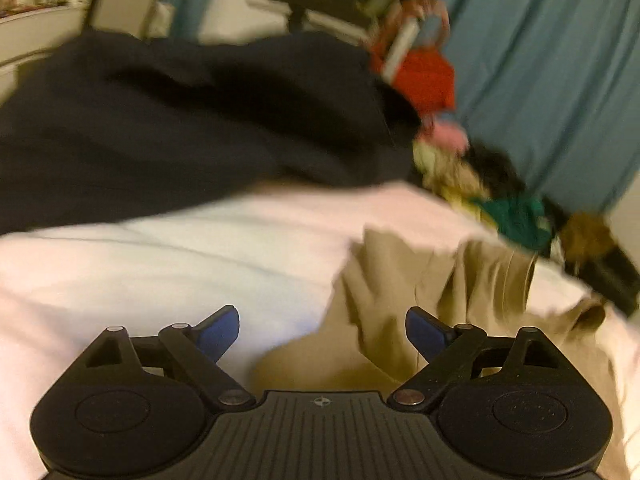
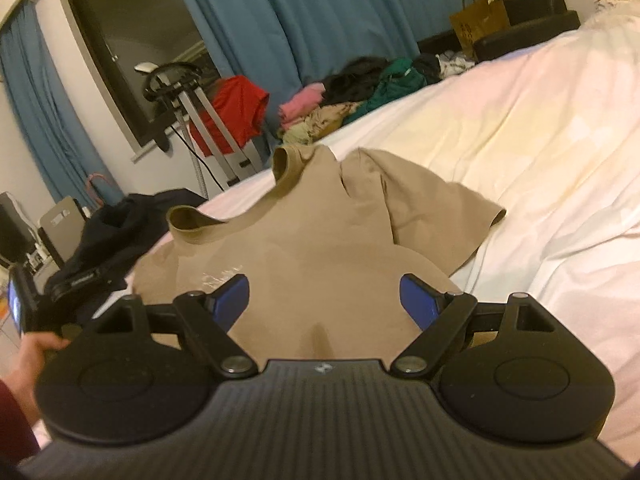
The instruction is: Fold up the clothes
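A tan T-shirt (image 2: 304,236) lies spread and rumpled on the white bed sheet (image 2: 520,128), collar toward the far edge, one sleeve out to the right. My right gripper (image 2: 324,300) is open and empty just above the shirt's lower part. My left gripper (image 1: 322,330) is open and empty, over the sheet (image 1: 160,264) at the shirt's edge (image 1: 420,280); this view is blurred. The left gripper's body and the hand holding it show at the left of the right wrist view (image 2: 32,300).
A dark navy garment (image 1: 180,120) lies on the bed beyond the left gripper and shows in the right wrist view (image 2: 120,224). A pile of mixed clothes (image 2: 360,92) sits at the bed's far edge. Blue curtains, a red cloth on a stand (image 2: 236,108), and a paper bag (image 2: 480,24) stand behind.
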`<action>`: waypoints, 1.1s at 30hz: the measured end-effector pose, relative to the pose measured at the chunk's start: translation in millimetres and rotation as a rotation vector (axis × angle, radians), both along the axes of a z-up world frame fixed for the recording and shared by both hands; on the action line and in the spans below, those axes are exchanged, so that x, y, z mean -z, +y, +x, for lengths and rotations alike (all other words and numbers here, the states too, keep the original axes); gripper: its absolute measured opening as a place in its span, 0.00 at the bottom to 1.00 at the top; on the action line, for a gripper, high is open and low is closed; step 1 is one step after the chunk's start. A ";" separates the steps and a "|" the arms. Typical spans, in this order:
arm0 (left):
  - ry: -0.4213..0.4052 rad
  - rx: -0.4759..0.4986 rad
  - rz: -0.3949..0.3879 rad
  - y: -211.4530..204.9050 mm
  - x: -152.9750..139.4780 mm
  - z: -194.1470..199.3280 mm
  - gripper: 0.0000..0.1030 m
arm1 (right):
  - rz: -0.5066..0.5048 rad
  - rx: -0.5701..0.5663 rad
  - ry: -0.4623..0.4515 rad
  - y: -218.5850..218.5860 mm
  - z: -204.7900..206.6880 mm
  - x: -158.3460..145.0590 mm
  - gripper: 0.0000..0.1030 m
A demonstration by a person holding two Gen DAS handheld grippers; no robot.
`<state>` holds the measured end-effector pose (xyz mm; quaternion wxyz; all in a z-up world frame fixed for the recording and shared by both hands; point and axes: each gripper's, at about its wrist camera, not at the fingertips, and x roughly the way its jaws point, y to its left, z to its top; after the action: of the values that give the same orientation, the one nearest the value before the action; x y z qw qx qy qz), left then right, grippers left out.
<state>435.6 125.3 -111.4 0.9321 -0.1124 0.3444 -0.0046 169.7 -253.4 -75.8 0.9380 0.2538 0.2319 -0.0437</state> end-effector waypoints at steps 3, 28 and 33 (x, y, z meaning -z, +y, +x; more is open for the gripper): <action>0.026 0.082 0.192 -28.7 7.5 10.9 0.67 | 0.002 -0.003 0.025 1.2 9.9 7.2 0.81; -0.204 0.433 0.062 -90.1 -38.2 -74.8 0.74 | 0.006 0.049 0.056 -8.9 -0.7 8.9 0.81; 0.075 0.262 -0.223 -33.2 -7.3 -10.8 0.72 | 0.026 0.043 0.068 -9.3 3.3 13.3 0.81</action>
<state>424.7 92.1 -104.2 0.8918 -0.1691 0.3879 -0.1601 173.0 -262.7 -89.2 0.9249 0.2696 0.2588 -0.0696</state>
